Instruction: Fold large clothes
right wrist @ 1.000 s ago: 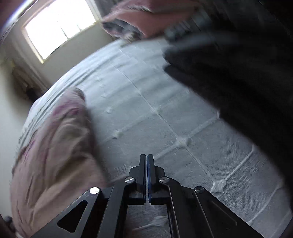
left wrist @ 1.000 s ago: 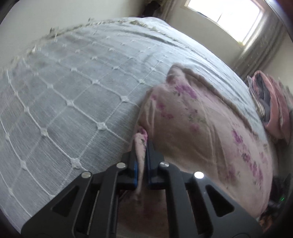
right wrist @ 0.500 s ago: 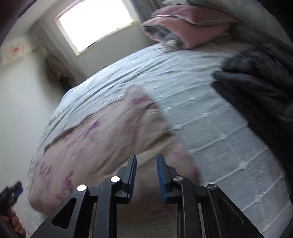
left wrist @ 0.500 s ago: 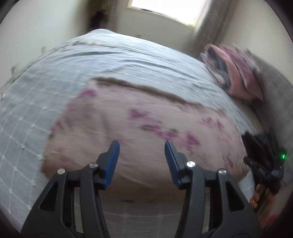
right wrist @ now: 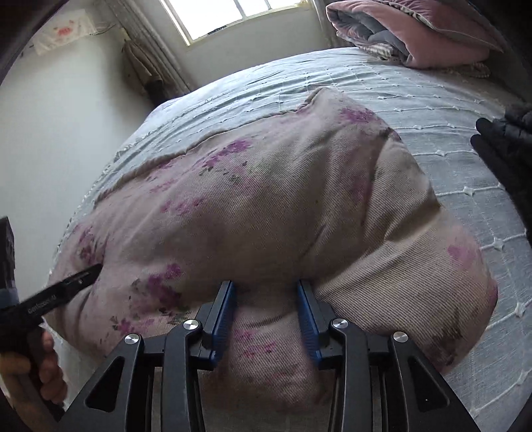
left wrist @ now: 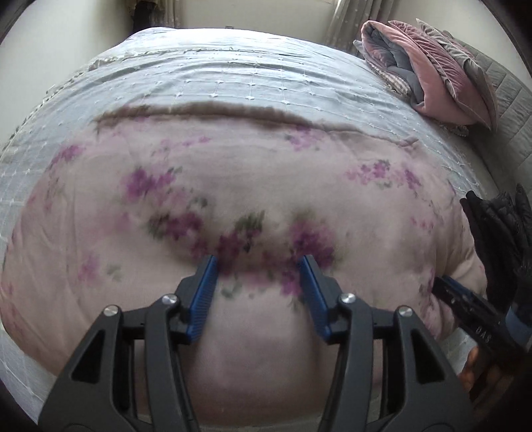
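Observation:
A large pale pink garment with purple flowers lies folded in a thick rectangle on the bed; it also fills the right wrist view. My left gripper is open, its blue pads over the near middle of the garment, holding nothing. My right gripper is open, its pads at the garment's near right edge, where folded layers bulge between them. The right gripper also shows at the right edge of the left wrist view, and the left gripper at the left of the right wrist view.
The bed has a grey-blue quilted cover. A folded pink and grey duvet sits at the headboard end. A black padded garment lies to the right of the pink one. A window and wall are beyond.
My left gripper let go of the pink garment's edge and opened wide, moving to face its middle. My right gripper opened from shut and came up to the garment's near edge.

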A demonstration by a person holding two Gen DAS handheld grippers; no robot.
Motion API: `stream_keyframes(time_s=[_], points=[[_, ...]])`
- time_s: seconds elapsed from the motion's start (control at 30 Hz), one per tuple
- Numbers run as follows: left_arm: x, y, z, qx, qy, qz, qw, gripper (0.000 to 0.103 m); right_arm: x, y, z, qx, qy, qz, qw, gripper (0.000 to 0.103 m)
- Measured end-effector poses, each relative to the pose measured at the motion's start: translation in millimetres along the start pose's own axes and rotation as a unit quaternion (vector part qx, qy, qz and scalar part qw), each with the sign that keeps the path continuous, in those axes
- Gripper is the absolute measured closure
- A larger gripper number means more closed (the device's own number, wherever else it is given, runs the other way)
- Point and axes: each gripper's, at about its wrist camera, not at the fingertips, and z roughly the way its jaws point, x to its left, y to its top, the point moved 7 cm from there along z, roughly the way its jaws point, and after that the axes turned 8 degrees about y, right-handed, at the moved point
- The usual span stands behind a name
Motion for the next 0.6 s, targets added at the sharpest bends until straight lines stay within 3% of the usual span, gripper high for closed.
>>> stream_keyframes(time_s=[0.2, 0.33, 0.4, 0.47, 0.6], points=[[-30, 46, 37, 0.037, 0.026, 0.035, 0.9984, 0.049, 8, 8, -33, -0.044, -0.001, 0.012, 0.999, 0.064], [-43, 85, 73, 0.046, 0.057, 0.056, 0.9957, 0.049, 4, 3, -31, -0.031, -0.007, 0.014, 0.999, 0.064], [-34, 97, 96, 0.057, 0.089, 0.043, 0.9935, 0.049, 2, 2, -29, -0.025, -0.009, 0.012, 1.0, 0.064], [-24, 96, 121, 0.083, 0.089, 0.01, 0.9924, 0.05, 3, 4, -28, -0.024, -0.012, 0.006, 1.0, 0.063], [-24, 93, 128, 0.051, 0.082, 0.001, 0.9953, 0.05, 1, 3, -22, -0.013, -0.009, 0.009, 1.0, 0.063]])
